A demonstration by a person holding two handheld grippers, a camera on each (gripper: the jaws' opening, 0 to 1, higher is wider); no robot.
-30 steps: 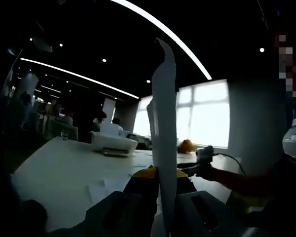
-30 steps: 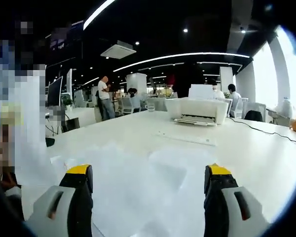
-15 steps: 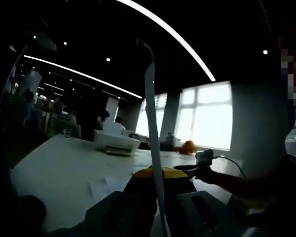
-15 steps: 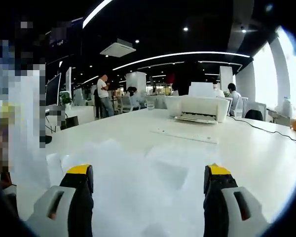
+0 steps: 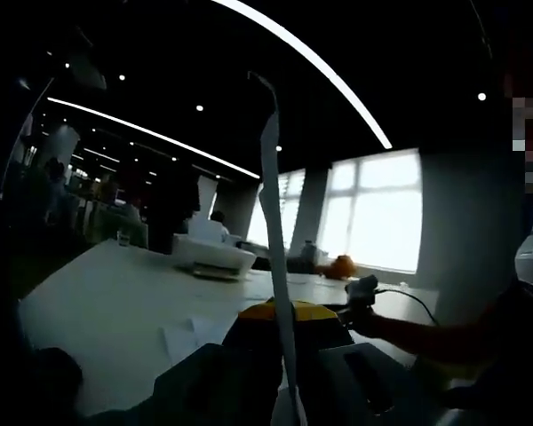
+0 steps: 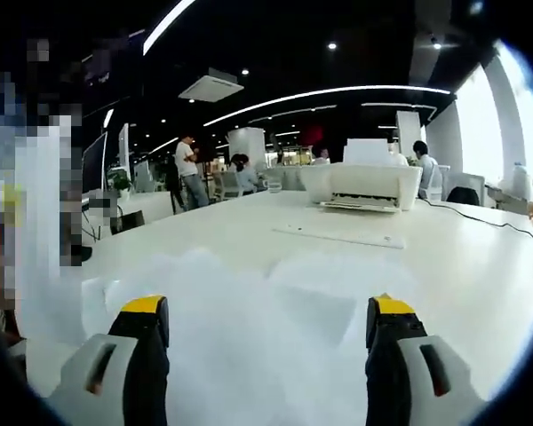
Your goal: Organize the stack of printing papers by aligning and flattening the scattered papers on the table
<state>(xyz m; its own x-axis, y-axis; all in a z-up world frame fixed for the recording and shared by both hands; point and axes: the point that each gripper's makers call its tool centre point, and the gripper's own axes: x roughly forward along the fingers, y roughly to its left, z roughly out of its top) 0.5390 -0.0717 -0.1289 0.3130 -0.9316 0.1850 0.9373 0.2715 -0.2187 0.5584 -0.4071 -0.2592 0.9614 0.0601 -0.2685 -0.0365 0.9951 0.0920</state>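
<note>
In the left gripper view a white sheet of paper (image 5: 268, 177) stands upright and edge-on, pinched between my left gripper's (image 5: 289, 315) yellow-tipped jaws, which are shut on it. More loose sheets (image 5: 182, 335) lie on the white table (image 5: 98, 293) behind it. The right gripper (image 5: 364, 291) shows farther off to the right, on a person's red-sleeved arm. In the right gripper view my right gripper (image 6: 266, 312) is open with nothing between its jaws, low over several scattered, overlapping sheets (image 6: 249, 311) spread on the table (image 6: 480, 266).
A white printer (image 6: 364, 182) sits at the far side of the table, also seen as the printer (image 5: 213, 253). A flat white bar (image 6: 338, 235) lies before it, and a black cable (image 6: 489, 222) runs at the right. People stand in the background (image 6: 191, 169).
The held sheet has turned from showing some of its face to edge-on and has kept that pose. The right gripper has dipped slightly toward the table; its jaws stay open.
</note>
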